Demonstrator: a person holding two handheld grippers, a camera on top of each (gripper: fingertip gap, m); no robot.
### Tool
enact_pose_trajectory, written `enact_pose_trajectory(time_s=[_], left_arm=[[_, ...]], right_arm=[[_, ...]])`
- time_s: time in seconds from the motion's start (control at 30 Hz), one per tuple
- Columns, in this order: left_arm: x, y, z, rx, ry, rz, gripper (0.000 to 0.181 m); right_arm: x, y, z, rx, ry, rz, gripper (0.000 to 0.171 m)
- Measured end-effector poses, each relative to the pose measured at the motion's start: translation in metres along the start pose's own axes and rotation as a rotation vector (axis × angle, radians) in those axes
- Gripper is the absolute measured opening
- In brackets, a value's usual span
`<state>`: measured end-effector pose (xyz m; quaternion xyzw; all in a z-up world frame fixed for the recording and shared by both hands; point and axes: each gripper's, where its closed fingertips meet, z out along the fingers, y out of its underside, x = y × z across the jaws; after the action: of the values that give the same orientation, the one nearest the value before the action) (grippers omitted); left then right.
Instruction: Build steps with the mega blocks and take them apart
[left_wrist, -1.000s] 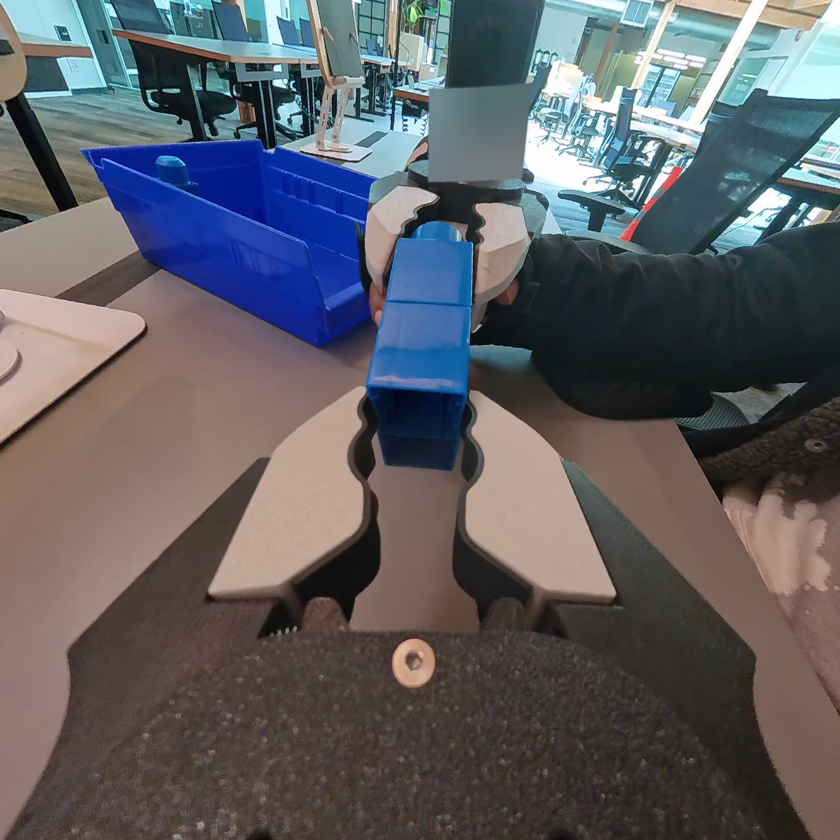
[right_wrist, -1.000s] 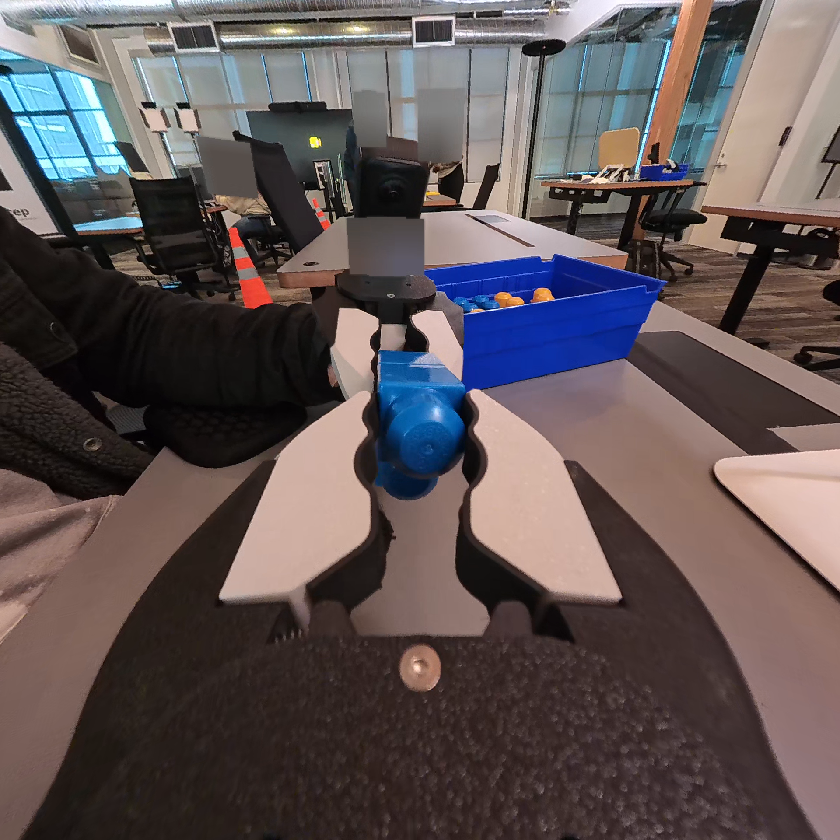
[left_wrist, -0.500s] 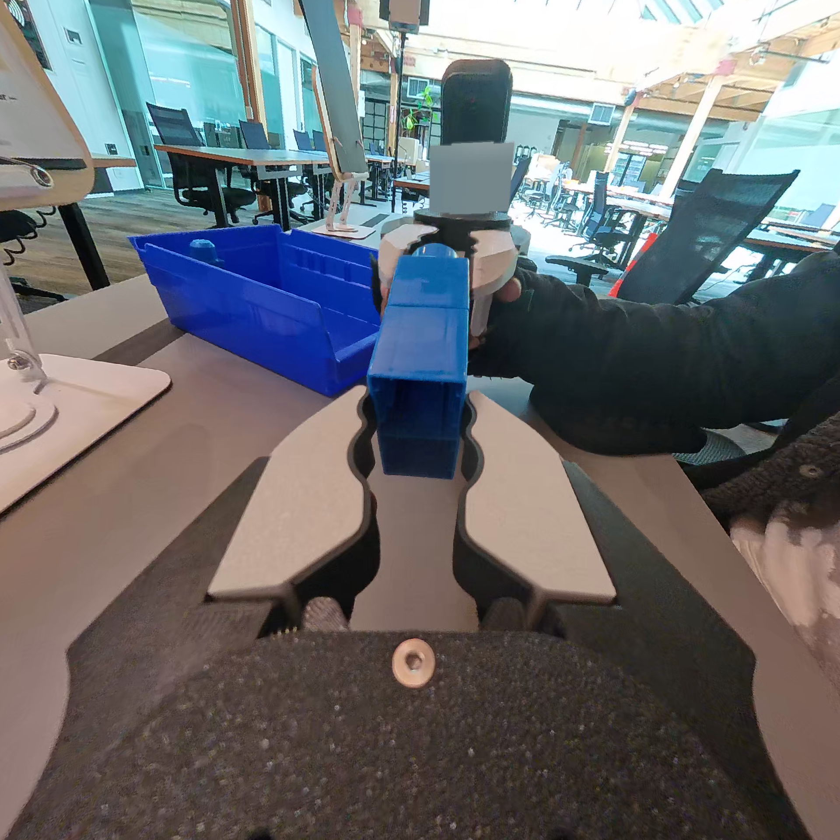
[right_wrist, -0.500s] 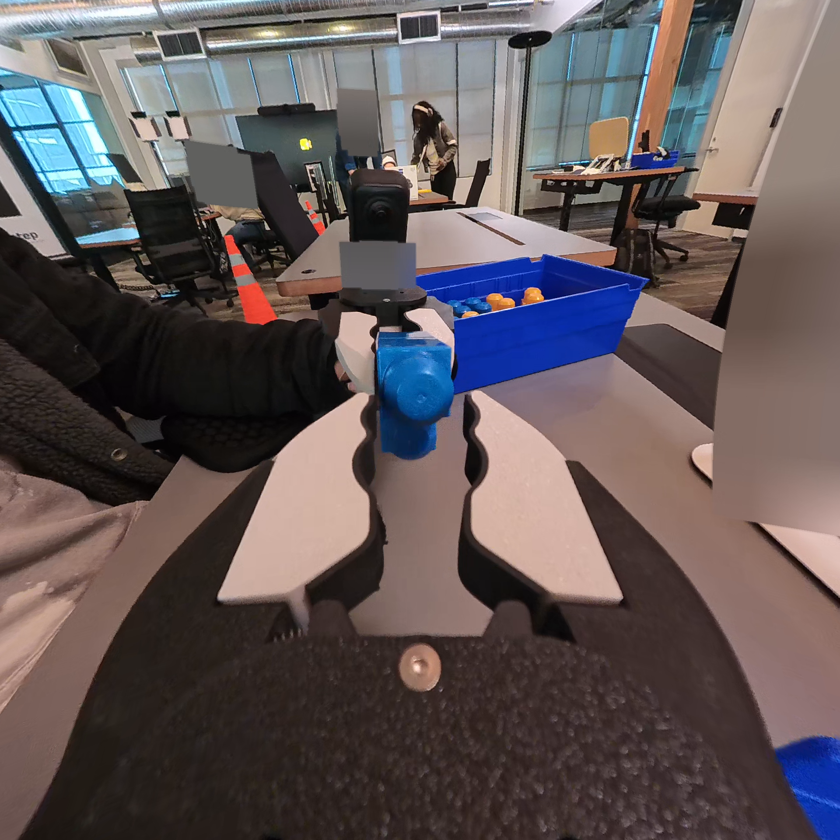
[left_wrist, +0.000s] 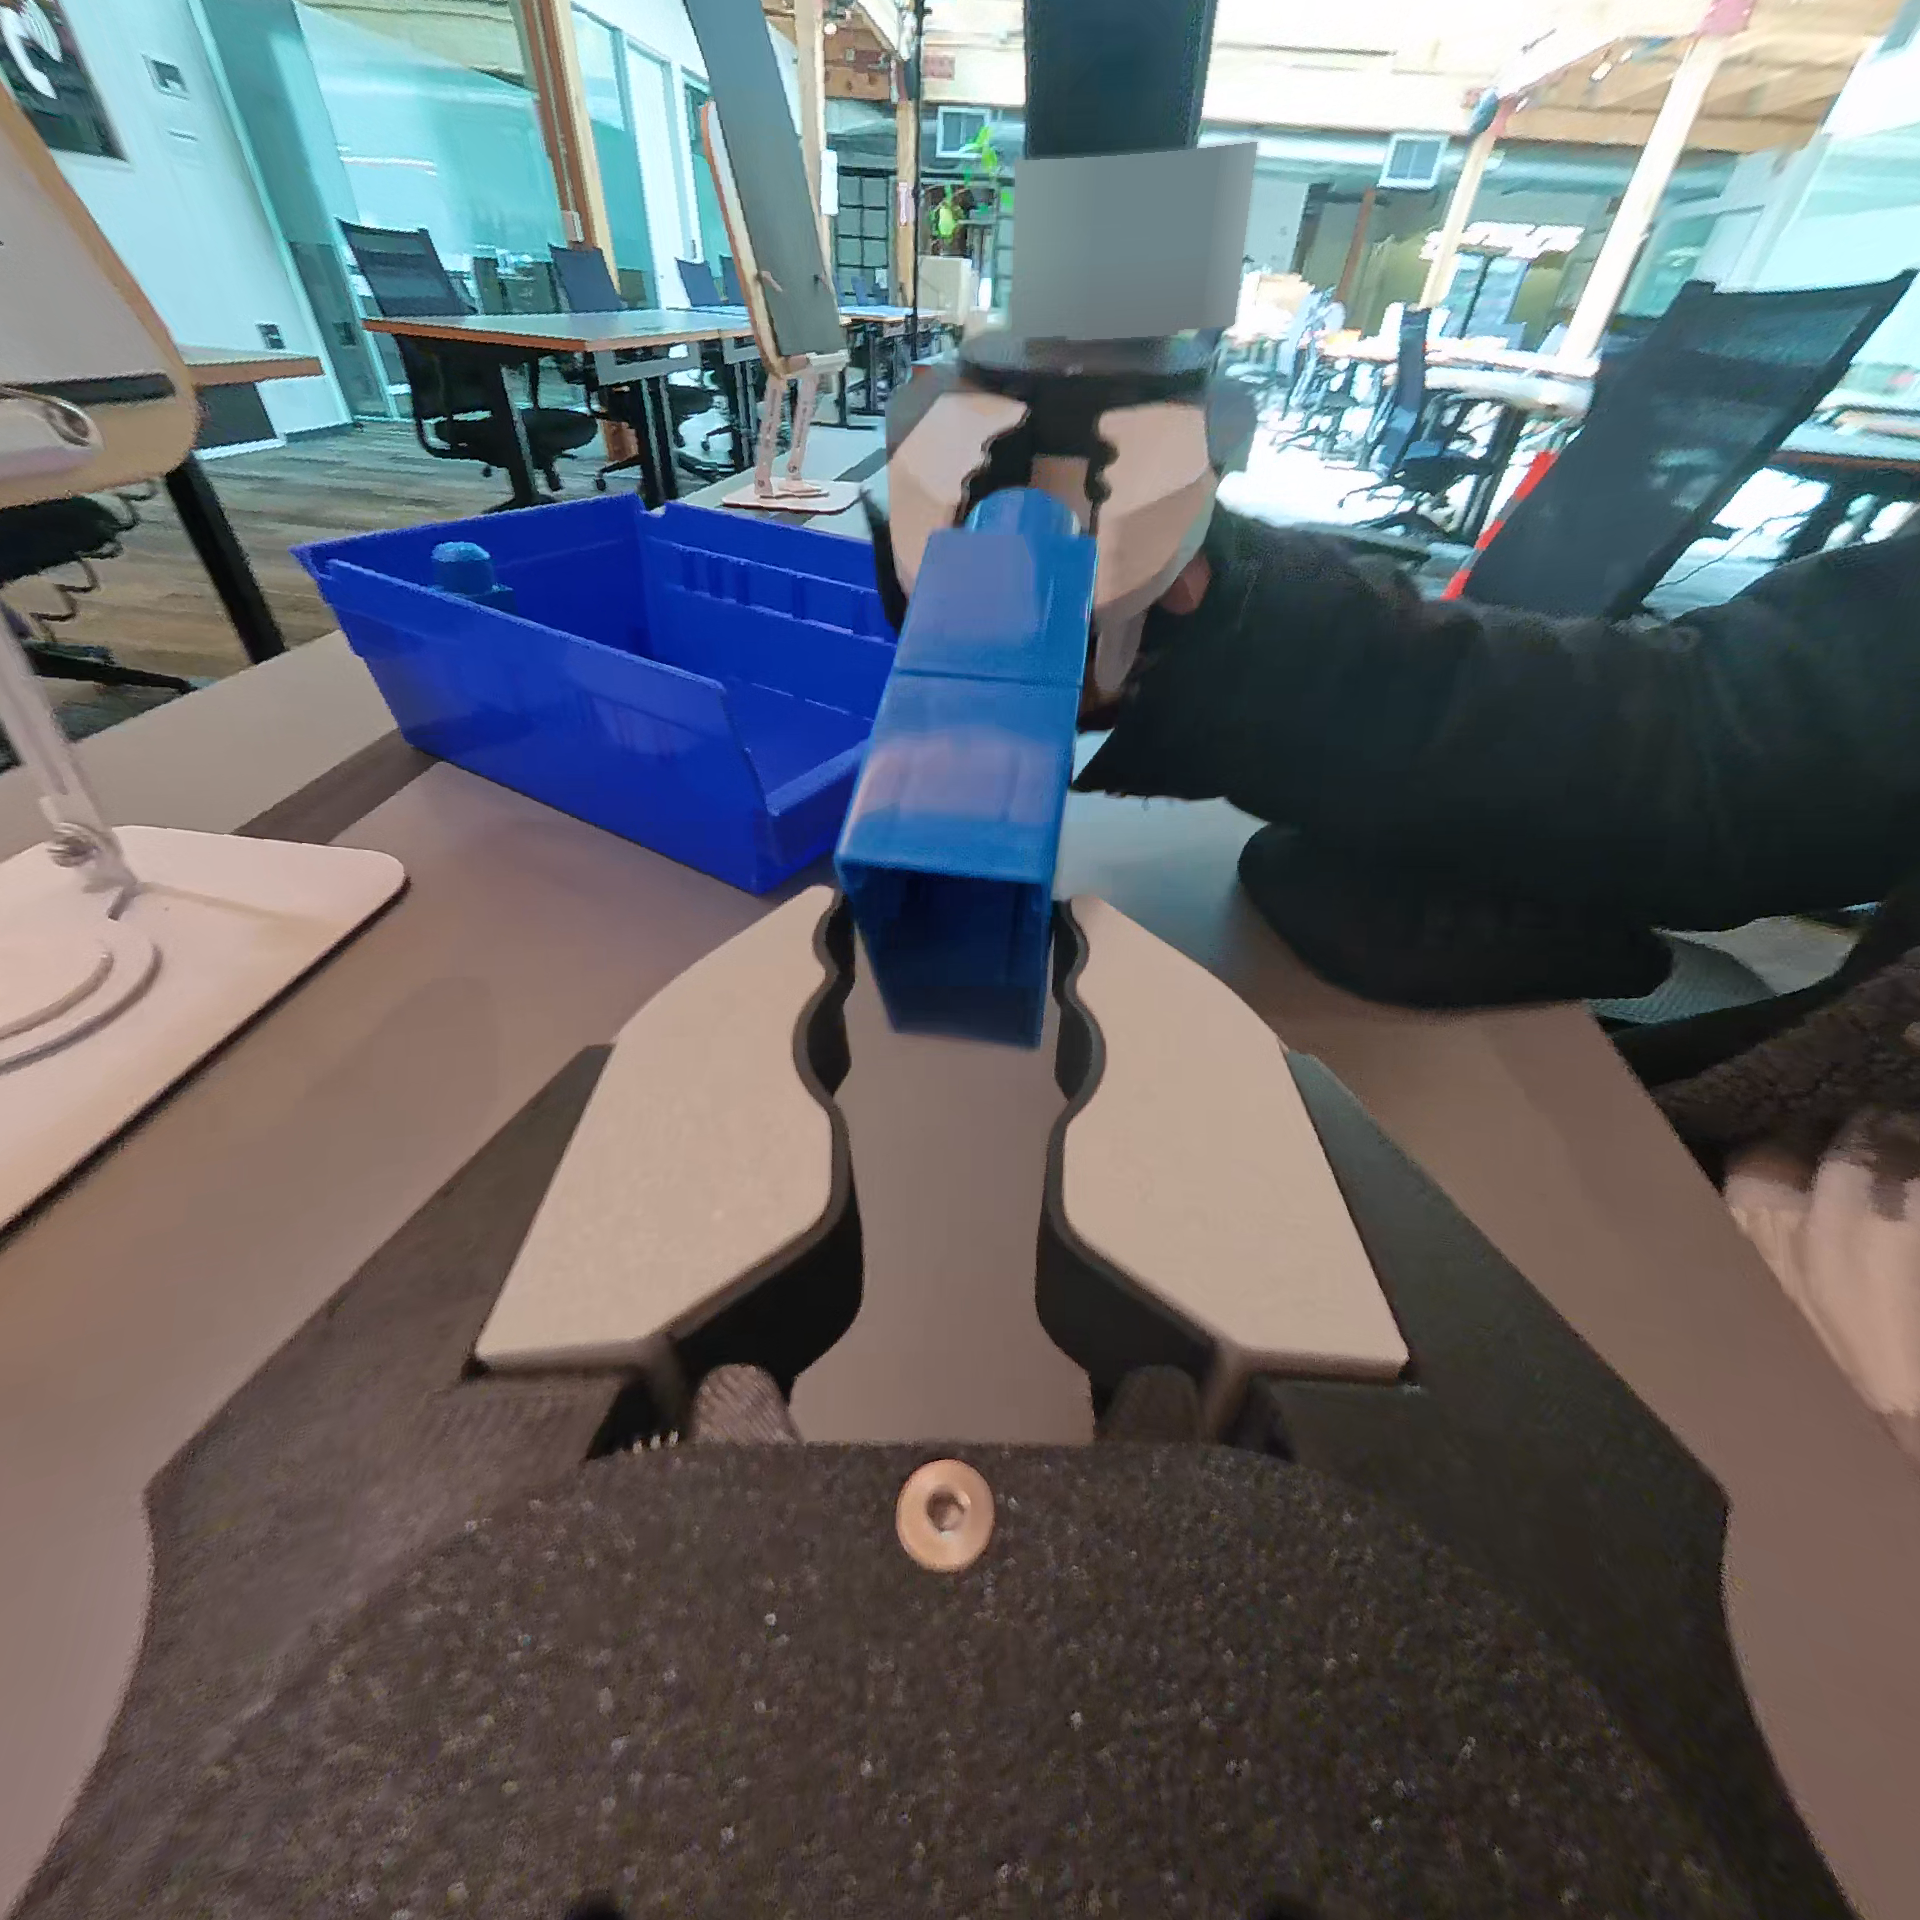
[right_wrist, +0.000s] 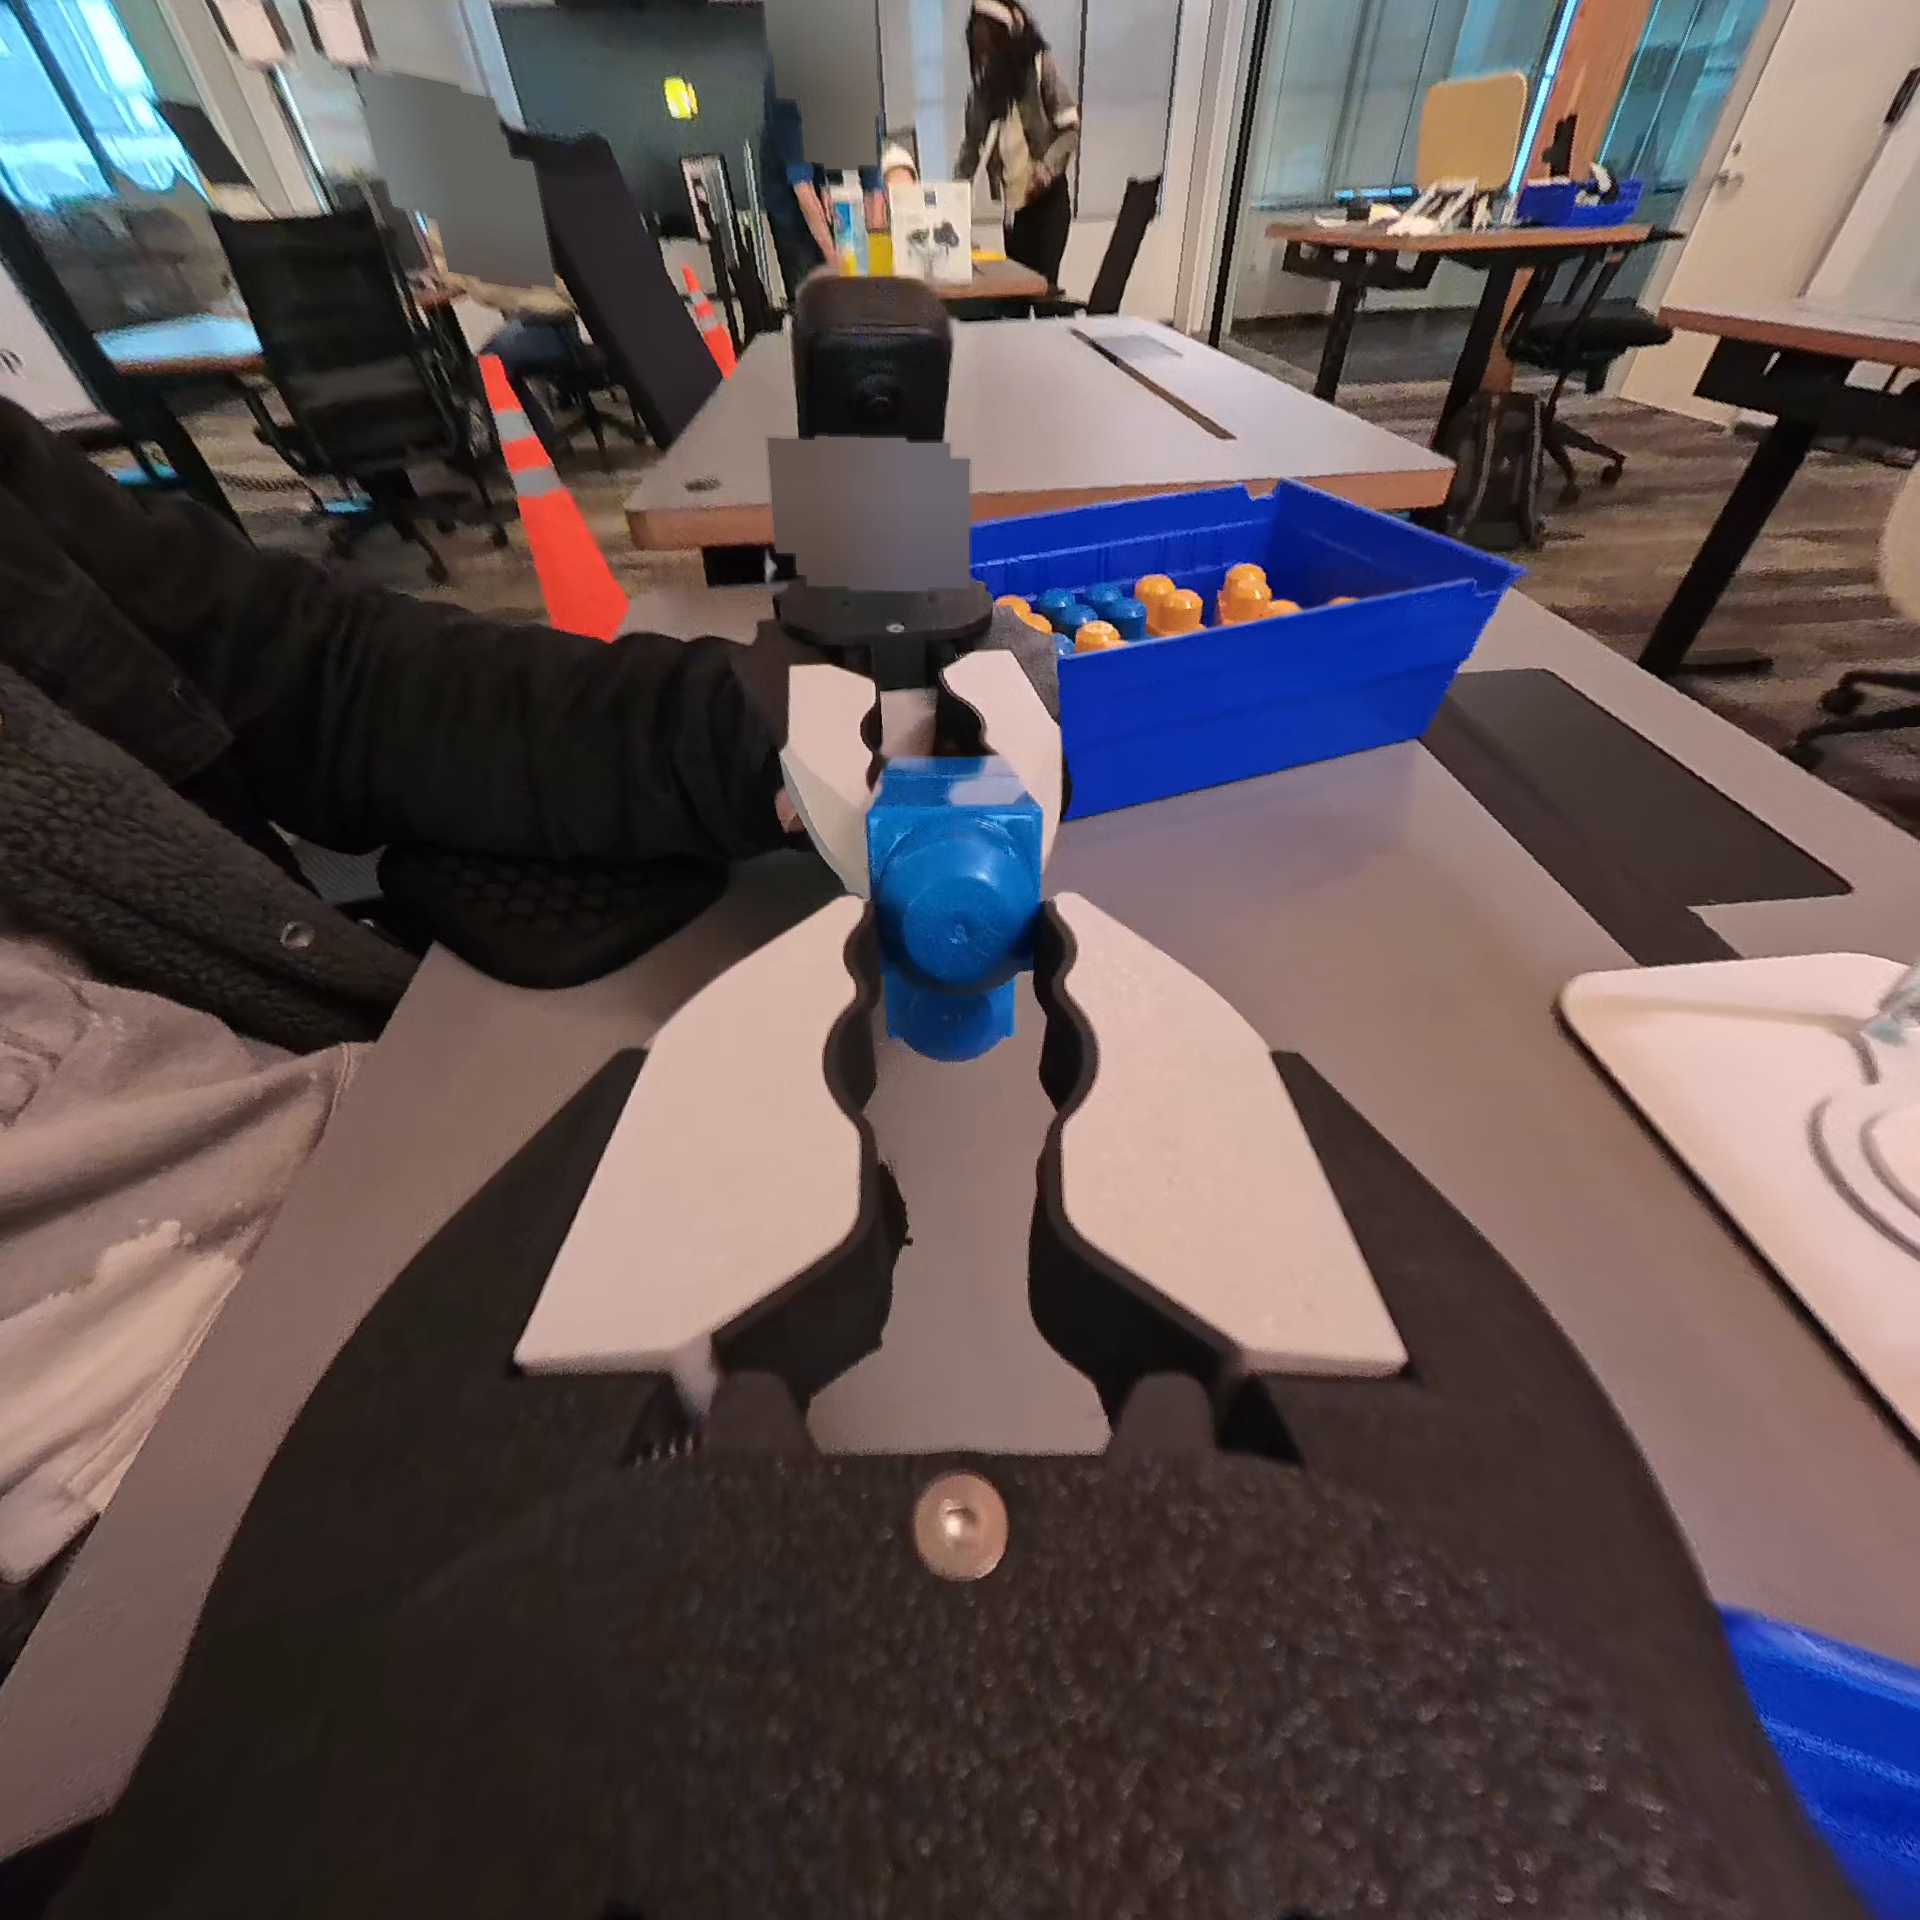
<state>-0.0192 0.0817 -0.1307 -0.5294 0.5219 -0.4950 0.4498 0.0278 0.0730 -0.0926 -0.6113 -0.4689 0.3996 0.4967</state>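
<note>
Two blue mega blocks are joined end to end and held in the air between my grippers. In the left wrist view, my left gripper (left_wrist: 945, 935) is shut on the near block (left_wrist: 956, 821), whose hollow underside faces the camera. The far block (left_wrist: 1003, 592) runs up to my right gripper (left_wrist: 1039, 488). In the right wrist view, my right gripper (right_wrist: 951, 935) is shut on the studded end of the blue block (right_wrist: 951, 894). The left gripper (right_wrist: 925, 727) faces it just behind.
A blue bin (left_wrist: 582, 686) with one blue block (left_wrist: 462, 566) sits on the grey table (left_wrist: 520, 997) at left. Another blue bin (right_wrist: 1247, 707) holds several orange and blue blocks. White stand bases (left_wrist: 208, 935) (right_wrist: 1714, 1091) lie at the sides. A dark sleeve (left_wrist: 1507, 748) reaches across.
Both grippers keep their hold on the joined blocks. The pair has shifted and tilted slightly. The grey stand upright seen at the right of the right wrist view half a second ago is gone.
</note>
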Motion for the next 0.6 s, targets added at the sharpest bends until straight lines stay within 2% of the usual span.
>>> enact_pose_trajectory(time_s=[0.13, 0.23, 0.3, 0.47, 0.6], left_arm=[[-0.015, -0.006, -0.007, 0.027, -0.101, 0.027, 0.032], [-0.030, -0.015, -0.016, 0.078, -0.213, 0.035, 0.017], [-0.042, -0.020, -0.023, 0.097, -0.308, 0.055, 0.000], [-0.073, -0.033, -0.050, 0.163, -0.585, 0.062, 0.000], [-0.083, -0.033, -0.059, 0.175, -0.682, 0.063, 0.000]], right_arm=[[0.014, -0.015, -0.032, -0.068, 0.082, -0.036, 0.028], [0.034, -0.027, -0.065, -0.171, 0.174, -0.066, 0.028], [0.050, -0.033, -0.088, -0.262, 0.234, -0.082, 0.028], [0.100, -0.038, -0.138, -0.520, 0.362, -0.071, 0.028], [0.145, -0.028, -0.166, -0.705, 0.438, -0.028, 0.028]])
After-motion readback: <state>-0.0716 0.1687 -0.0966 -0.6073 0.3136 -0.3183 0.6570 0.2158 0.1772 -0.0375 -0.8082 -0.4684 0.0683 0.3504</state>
